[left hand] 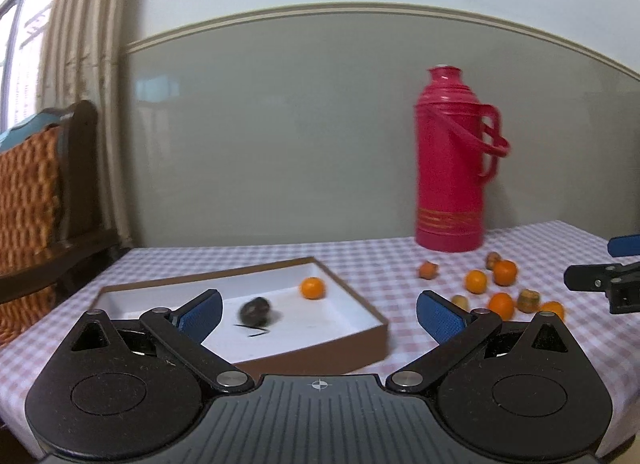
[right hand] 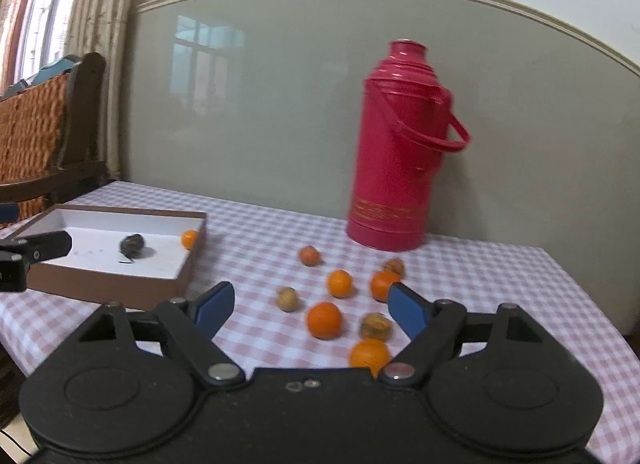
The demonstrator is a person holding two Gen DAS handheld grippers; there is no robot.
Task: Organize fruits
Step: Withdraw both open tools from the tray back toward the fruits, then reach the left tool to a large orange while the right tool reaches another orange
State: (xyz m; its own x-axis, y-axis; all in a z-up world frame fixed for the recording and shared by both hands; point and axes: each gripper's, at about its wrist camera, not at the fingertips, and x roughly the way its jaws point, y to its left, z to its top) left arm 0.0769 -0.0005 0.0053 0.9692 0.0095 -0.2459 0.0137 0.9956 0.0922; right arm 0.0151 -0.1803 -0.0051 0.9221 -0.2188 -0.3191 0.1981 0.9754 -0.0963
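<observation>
Checked tablecloth point(right hand: 256, 240): 4 loose oranges point(right hand: 324, 320), 1 boxed.

Brown box point(left hand: 372, 344) w/ one orange point(left hand: 312, 288), dark fruit point(left hand: 256, 310), other fruits point(right hand: 324, 320) loose on cloth

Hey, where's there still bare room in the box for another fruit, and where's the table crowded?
The box floor is bare along its left end and near edge; only an orange and a dark fruit sit toward its far right. The cloth between box and thermos is free. Crowded: the fruit cluster before the thermos.
</observation>
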